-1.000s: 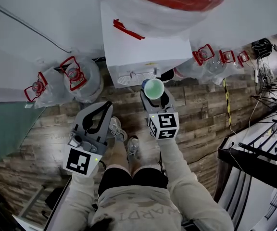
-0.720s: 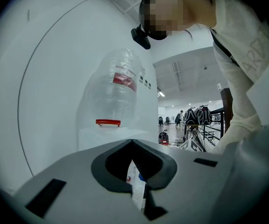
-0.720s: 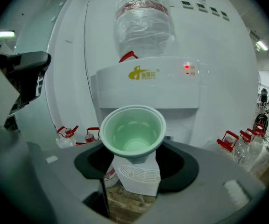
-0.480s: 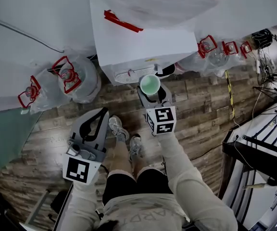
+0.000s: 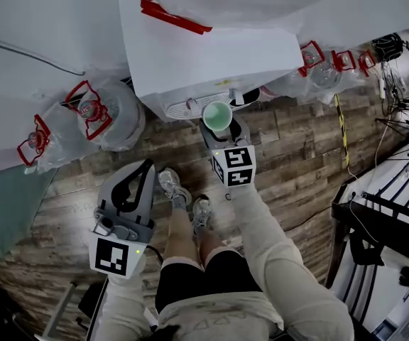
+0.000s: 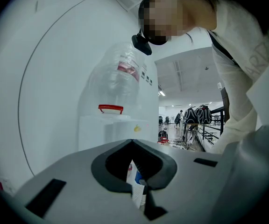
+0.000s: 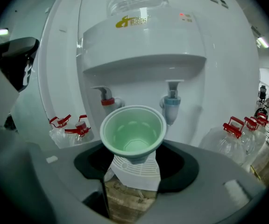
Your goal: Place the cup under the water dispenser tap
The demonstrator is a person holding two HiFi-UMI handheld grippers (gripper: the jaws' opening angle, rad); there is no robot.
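A pale green cup [image 5: 217, 116] stands upright between the jaws of my right gripper [image 5: 219, 128], which is shut on its lower body. In the right gripper view the cup [image 7: 133, 132] hangs in front of the white water dispenser [image 7: 144, 45], below and between the red tap [image 7: 107, 99] and the blue tap [image 7: 172, 105], above the white drip tray [image 7: 135, 172]. The head view has the dispenser [image 5: 204, 55] directly ahead of the cup. My left gripper [image 5: 146, 168] hangs lower left over the floor, jaws together and empty; its own view shows the tips [image 6: 132, 142] meeting.
Large clear water bottles with red handles lie left of the dispenser [image 5: 104, 112] and right of it [image 5: 318, 59]. A black metal rack [image 5: 389, 219] and cables [image 5: 396, 52] stand at the right. The person's shoes [image 5: 173, 187] rest on the wood-pattern floor.
Both grippers have sunk. The right one carried the cup down and closer to the dispenser's front, near the taps. The grip on the cup is unchanged.
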